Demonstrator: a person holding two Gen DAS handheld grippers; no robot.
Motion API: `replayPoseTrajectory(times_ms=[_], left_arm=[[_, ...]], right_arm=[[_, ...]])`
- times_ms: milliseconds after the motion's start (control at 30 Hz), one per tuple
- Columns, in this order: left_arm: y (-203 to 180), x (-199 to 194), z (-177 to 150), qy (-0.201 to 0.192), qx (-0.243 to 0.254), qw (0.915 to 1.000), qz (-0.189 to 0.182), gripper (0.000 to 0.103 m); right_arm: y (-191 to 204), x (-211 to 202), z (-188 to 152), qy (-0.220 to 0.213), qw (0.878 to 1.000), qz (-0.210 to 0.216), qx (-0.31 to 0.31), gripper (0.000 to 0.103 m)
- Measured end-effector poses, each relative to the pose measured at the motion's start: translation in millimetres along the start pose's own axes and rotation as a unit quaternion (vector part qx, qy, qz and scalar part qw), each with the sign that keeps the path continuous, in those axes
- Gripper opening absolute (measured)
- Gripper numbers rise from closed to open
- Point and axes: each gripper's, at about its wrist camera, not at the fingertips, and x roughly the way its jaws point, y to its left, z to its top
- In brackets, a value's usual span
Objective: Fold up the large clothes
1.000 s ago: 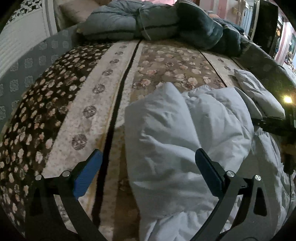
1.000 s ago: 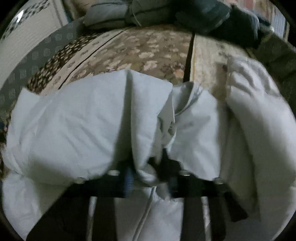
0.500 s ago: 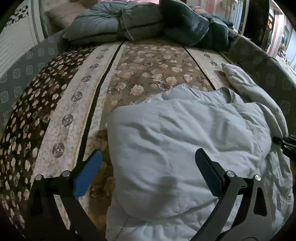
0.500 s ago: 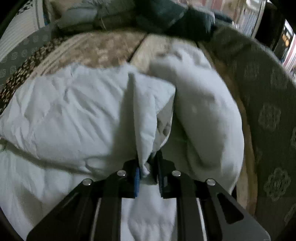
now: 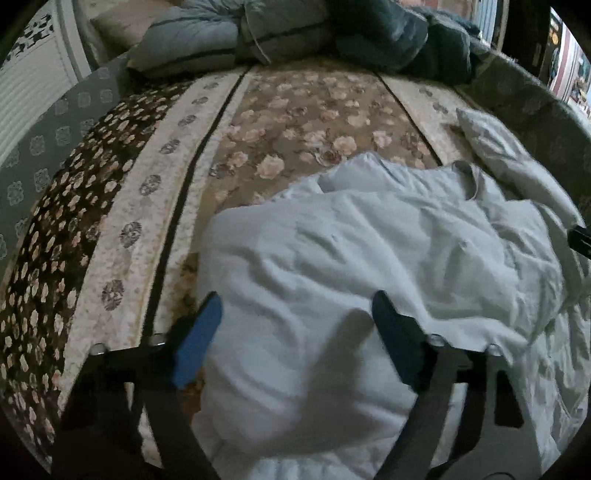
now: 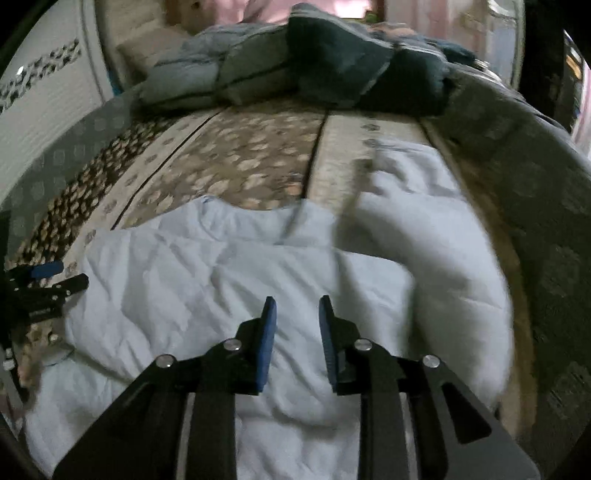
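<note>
A large pale blue-white padded garment [image 5: 369, 266] lies folded over itself on a floral bedspread [image 5: 295, 110]. One sleeve [image 5: 506, 155] stretches out to the far right. My left gripper [image 5: 295, 314] is open and empty, its jaws wide over the garment's near left part. In the right wrist view the garment [image 6: 221, 280] fills the foreground and its sleeve [image 6: 443, 236] lies at the right. My right gripper [image 6: 295, 314] is open a little and empty, above the folded cloth. The left gripper [image 6: 44, 280] shows at that view's left edge.
Grey and dark teal pillows and bedding [image 5: 295, 33] are piled at the head of the bed. A grey patterned bed border [image 6: 535, 184] runs along the right side and another [image 5: 44, 147] along the left. A white panel [image 5: 29, 85] stands at the far left.
My right gripper has let go of the garment fold it held and drawn back above it. The lifted flap now lies flat across the garment. My left gripper stays open.
</note>
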Motion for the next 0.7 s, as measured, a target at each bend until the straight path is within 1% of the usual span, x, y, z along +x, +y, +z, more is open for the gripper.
replayPoseTrajectory(times_ms=[33, 67, 100, 133, 167, 300, 367, 433, 567, 700], left_arm=[[-2.1, 10.3, -0.7, 0.013, 0.004, 0.9999, 0.006, 0.066], [-2.6, 21.6, -1.9, 0.027, 0.006, 0.9996, 0.011, 0.064], [-2.4, 30.0, -2.7, 0.036, 0.006, 0.9993, 0.014, 0.064], [-1.8, 39.5, -4.3, 0.045, 0.005, 0.9989, 0.012, 0.065], [-1.2, 45.0, -5.6, 0.050, 0.003, 0.9987, 0.006, 0.065], [0.8, 55.2, -10.3, 0.063, -0.011, 0.9979, -0.010, 0.065], [0.0, 64.0, -12.2, 0.064, -0.004, 0.9979, -0.009, 0.066], [-3.0, 69.7, -11.1, 0.067, 0.001, 0.9977, -0.005, 0.066], [-0.4, 83.3, -3.5, 0.079, 0.004, 0.9969, -0.005, 0.068], [1.0, 97.0, 4.5, 0.095, 0.006, 0.9954, -0.006, 0.068]], right_arm=[[3.9, 12.8, 1.8, 0.003, 1.000, -0.006, -0.003, 0.024], [3.8, 23.8, 1.9, 0.010, 1.000, -0.013, 0.001, 0.024], [-0.1, 38.9, -0.3, 0.025, 0.999, -0.018, 0.012, 0.024], [-6.1, 53.4, -5.8, 0.039, 0.999, -0.014, 0.025, 0.021], [-11.3, 60.8, -10.9, 0.047, 0.998, -0.012, 0.031, 0.021], [-23.4, 70.6, -28.9, 0.055, 0.998, -0.015, 0.024, 0.020], [-31.9, 78.9, -34.1, 0.061, 0.998, -0.005, 0.033, 0.020], [-37.0, 88.5, -31.7, 0.066, 0.997, -0.001, 0.035, 0.019], [-25.4, 109.1, -22.1, 0.073, 0.997, -0.028, 0.001, 0.019], [-30.5, 122.2, -13.3, 0.085, 0.996, -0.017, 0.016, 0.019]])
